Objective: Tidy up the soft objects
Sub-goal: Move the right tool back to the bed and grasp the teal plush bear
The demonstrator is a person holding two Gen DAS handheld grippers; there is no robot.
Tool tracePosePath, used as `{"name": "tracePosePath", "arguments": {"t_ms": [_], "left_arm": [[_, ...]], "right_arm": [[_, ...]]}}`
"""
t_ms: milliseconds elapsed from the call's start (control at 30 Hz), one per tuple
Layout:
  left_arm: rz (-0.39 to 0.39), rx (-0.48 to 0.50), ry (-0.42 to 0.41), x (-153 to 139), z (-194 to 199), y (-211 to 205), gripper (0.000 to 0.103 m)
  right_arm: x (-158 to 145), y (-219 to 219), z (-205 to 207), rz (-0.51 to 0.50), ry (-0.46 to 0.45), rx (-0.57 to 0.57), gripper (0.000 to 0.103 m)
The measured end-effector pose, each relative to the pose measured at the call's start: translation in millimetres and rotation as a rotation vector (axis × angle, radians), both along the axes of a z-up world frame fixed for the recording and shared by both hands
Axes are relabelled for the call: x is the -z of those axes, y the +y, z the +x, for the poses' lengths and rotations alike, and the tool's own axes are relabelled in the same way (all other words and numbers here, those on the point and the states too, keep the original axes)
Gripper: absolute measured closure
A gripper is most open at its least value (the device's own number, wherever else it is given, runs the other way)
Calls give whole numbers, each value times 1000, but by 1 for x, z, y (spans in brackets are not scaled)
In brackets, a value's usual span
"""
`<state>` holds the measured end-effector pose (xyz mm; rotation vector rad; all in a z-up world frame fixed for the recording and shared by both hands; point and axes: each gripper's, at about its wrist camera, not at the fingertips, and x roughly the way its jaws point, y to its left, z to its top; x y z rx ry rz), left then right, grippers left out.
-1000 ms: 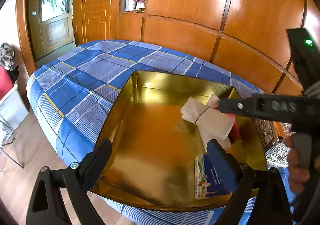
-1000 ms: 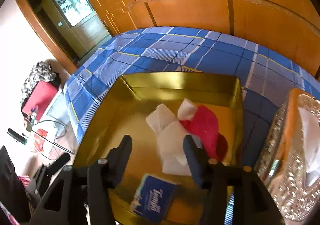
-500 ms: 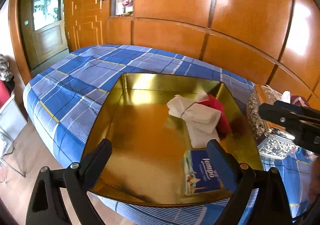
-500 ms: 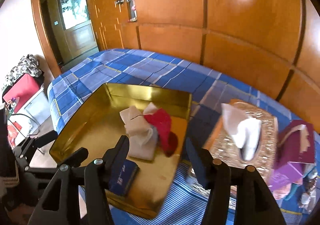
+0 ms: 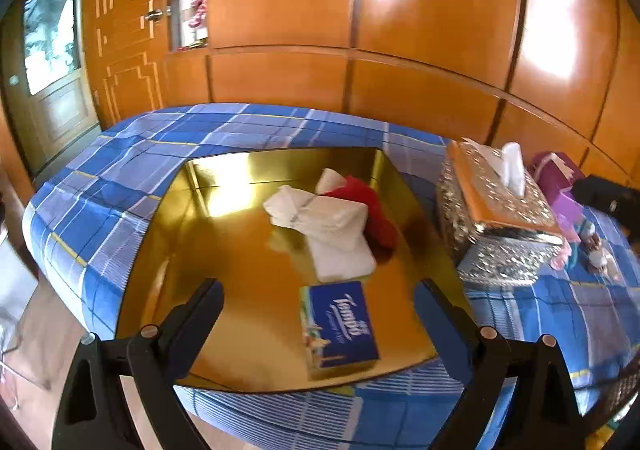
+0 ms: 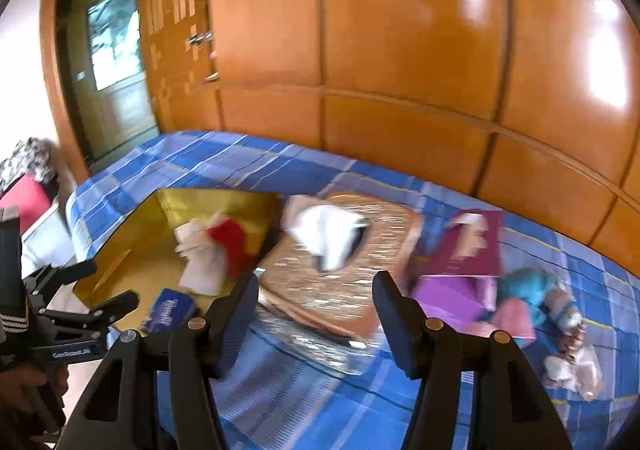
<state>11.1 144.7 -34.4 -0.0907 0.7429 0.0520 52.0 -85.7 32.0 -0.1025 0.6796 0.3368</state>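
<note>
A shiny gold tray [image 5: 224, 250] lies on the blue checked bed. In it are folded white cloths [image 5: 332, 221], a red cloth [image 5: 372, 205] and a blue tissue pack [image 5: 340, 326]. My left gripper [image 5: 320, 314] hovers open over the tray's near edge, holding nothing. My right gripper [image 6: 314, 310] is open and empty above the silver tissue box [image 6: 340, 282]. To its right lie a blue plush [image 6: 528, 286], a pink soft thing [image 6: 516, 318] and small dolls [image 6: 572, 354]. In the right wrist view the gold tray [image 6: 132, 262] and left gripper [image 6: 108, 286] sit at the left.
The silver tissue box [image 5: 496, 217] stands right of the tray, with a purple box [image 5: 556, 177] behind it; the purple box [image 6: 468, 246] shows open flaps. Wooden wardrobe panels [image 5: 400, 29] run behind the bed. A door [image 6: 112, 61] and floor clutter are at the left.
My right gripper has drawn back out of the tray and swung right, over the tissue box toward the toys. The left gripper shifted a little to the right. The cloths stay in the tray.
</note>
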Motion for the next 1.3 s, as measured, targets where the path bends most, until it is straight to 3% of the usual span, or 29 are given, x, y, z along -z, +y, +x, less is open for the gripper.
{"name": "tracePosePath", "arguments": {"t_ms": [300, 533, 667, 767, 1000, 1300], "left_arm": [[14, 152, 7, -5, -4, -38, 7], [35, 296, 15, -9, -4, -79, 7], [56, 396, 18, -13, -4, -106, 7], [64, 457, 24, -14, -4, -128, 7], [76, 540, 59, -7, -6, -160, 7], [73, 536, 101, 3, -2, -166, 7]], "right_arm": [[-10, -108, -3, 48, -46, 259, 43], [5, -220, 0, 155, 21, 569, 43], [22, -269, 3, 202, 83, 692, 43], [37, -286, 11, 271, 151, 660, 43], [70, -266, 63, 277, 285, 559, 43], [121, -225, 140, 170, 444, 479, 44]]}}
